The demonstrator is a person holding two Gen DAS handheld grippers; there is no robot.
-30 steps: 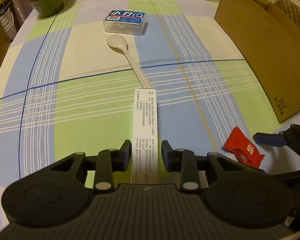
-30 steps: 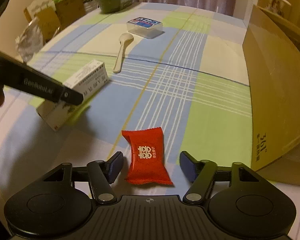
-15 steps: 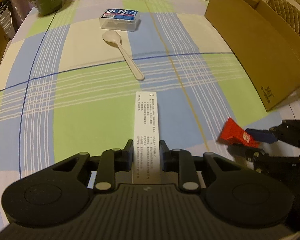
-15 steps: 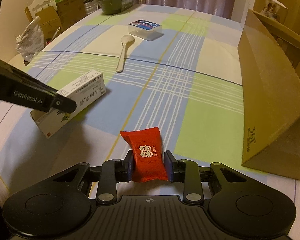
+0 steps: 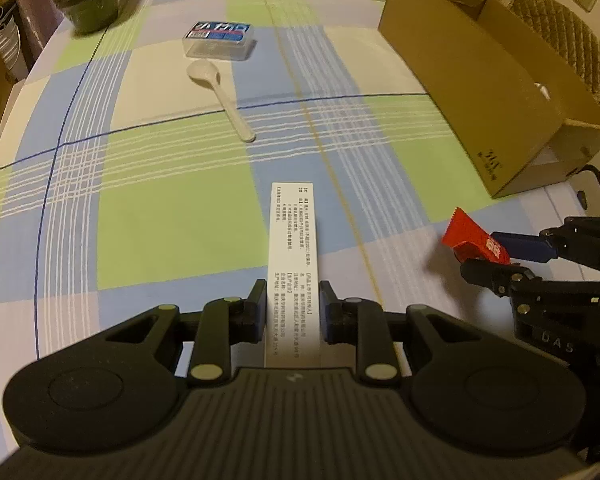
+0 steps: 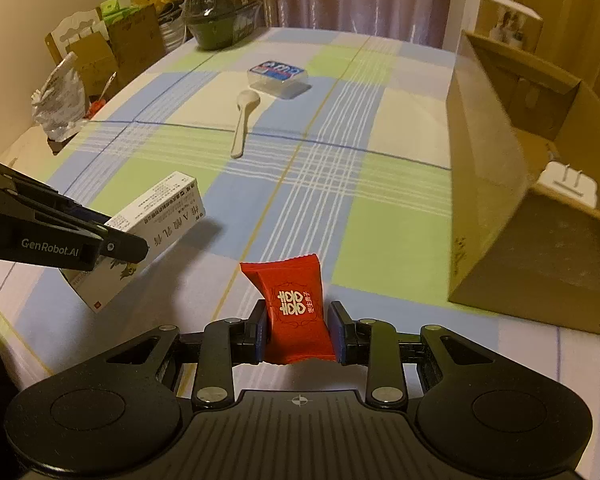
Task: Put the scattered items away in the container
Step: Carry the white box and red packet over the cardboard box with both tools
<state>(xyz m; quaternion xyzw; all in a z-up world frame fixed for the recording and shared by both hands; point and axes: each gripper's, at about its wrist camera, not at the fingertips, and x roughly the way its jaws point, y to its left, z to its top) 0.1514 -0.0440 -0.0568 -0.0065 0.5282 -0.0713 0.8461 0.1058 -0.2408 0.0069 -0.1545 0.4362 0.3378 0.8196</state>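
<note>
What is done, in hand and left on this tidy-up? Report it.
Done: one white object already lies in the brown cardboard box.
In hand: the left gripper is shut on the long white printed carton; the right gripper is shut on the red candy packet, both lifted.
Left: the white plastic spoon and clear plastic case with blue label lie on the checked tablecloth.

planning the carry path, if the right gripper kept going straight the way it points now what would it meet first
Holding the red candy packet, the right gripper has open tablecloth ahead. Probably the clear plastic box first; the cardboard box sits off right. Depth is uncertain.
</note>
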